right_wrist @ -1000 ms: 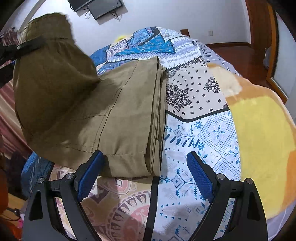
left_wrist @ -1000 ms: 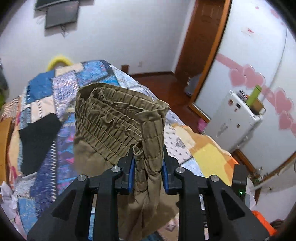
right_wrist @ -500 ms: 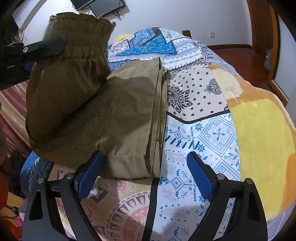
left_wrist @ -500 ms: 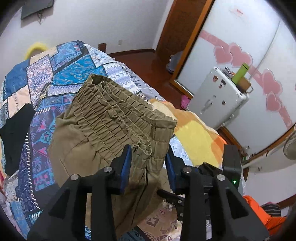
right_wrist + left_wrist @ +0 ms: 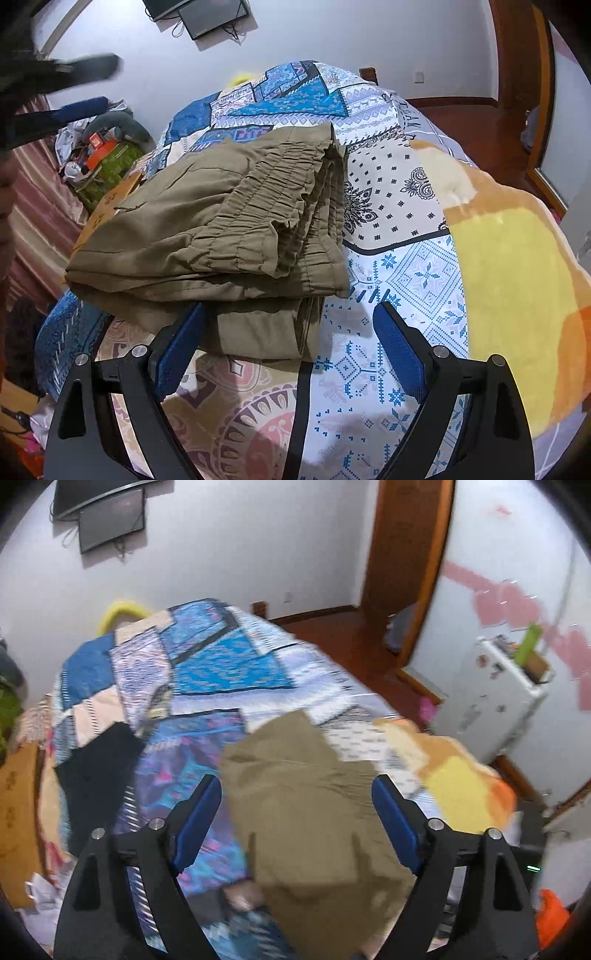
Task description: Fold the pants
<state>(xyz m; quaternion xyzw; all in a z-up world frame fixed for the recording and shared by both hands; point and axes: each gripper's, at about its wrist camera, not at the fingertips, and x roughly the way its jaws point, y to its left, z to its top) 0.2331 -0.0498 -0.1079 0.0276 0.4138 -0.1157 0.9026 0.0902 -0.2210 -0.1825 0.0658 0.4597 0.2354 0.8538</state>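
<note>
Olive pants [image 5: 236, 229] lie folded in a stack on the bed [image 5: 406, 206], gathered waistband on top, toward the bed's left edge. Left gripper [image 5: 295, 819] above them, fingers wide apart, empty. Right gripper [image 5: 288, 347] near the stack's near edge, fingers spread wide, holding nothing

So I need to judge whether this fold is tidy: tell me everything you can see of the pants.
The pants are olive-khaki woven cloth, folded into a thick, roughly rectangular stack on the patterned quilt. The gathered elastic waistband lies doubled over on top, facing right; the leg layers stick out below it at the near edge. Layer edges line up fairly well on the right. Neither gripper touches them; both are open.
</note>
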